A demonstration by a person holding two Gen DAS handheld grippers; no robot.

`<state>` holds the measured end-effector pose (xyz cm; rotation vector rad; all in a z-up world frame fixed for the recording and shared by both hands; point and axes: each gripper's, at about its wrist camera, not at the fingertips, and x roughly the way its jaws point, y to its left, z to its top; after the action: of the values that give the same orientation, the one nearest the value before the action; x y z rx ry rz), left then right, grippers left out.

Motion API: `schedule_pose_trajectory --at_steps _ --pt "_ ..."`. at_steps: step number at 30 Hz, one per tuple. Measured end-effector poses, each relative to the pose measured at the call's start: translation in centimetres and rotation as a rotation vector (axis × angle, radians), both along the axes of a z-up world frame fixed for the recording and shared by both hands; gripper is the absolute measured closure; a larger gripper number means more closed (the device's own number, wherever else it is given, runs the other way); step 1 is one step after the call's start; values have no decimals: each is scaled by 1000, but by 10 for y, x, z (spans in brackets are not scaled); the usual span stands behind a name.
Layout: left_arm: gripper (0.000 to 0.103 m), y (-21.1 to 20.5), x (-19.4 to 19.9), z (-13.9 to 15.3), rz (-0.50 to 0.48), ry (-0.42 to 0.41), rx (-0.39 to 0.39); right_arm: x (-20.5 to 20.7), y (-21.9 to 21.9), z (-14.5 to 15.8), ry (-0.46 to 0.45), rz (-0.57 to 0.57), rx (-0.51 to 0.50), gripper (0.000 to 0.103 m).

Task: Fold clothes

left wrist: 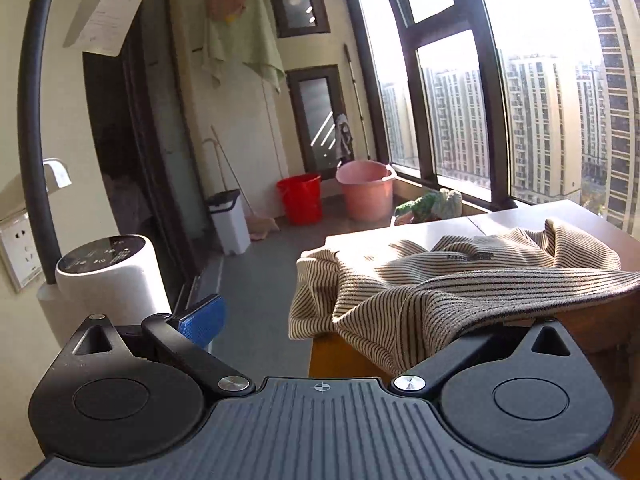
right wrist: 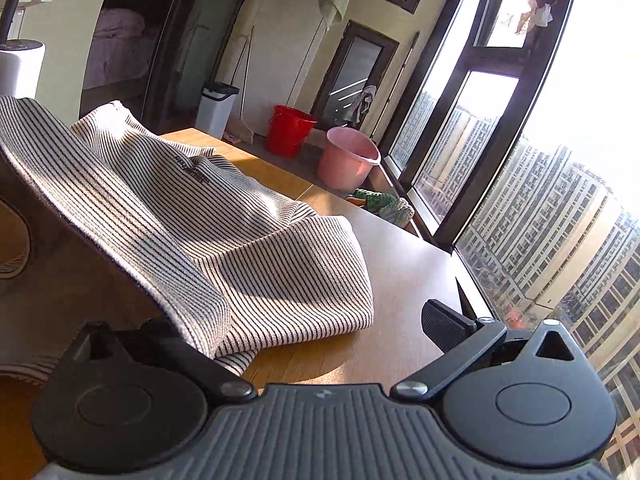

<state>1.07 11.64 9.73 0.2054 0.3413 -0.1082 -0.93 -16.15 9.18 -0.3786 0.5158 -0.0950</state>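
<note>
Lifting the striped shirt (right wrist: 240, 216) off the table (right wrist: 400, 272) at centre frame, we have the jaws of both the left gripper (left wrist: 360, 320) and the right gripper (right wrist: 304, 328) spread wide, with cloth draped over one finger of each. We judge it could slip off, being merely hooked. Beyond, the red bucket (left wrist: 300, 198) and pink bucket (left wrist: 366, 194) stand clear.

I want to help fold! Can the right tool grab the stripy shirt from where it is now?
Probably yes. The right tool is wide open and the stripy shirt already drapes over one of its fingers, with the nearest bundle lying on the wooden table between them. Nothing blocks it; it likely only needs to close.
</note>
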Motion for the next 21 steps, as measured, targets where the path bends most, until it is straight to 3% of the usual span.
schedule_pose_trajectory --at_steps 2,8,15,18,21 --pt "0 -5 -4 10 -17 -29 -6 1 -8 5 -50 -59 -18 0" --pt "0 -14 -12 25 -45 -78 2 -4 -33 28 -85 -43 157 0" --pt "0 10 -6 29 -90 16 -106 -10 -53 38 -62 32 334 0" --pt "0 16 -8 26 -193 80 -125 -22 -44 37 -46 108 336 0" --pt "0 13 -12 24 -265 93 -129 -34 -32 43 -33 184 329 0"
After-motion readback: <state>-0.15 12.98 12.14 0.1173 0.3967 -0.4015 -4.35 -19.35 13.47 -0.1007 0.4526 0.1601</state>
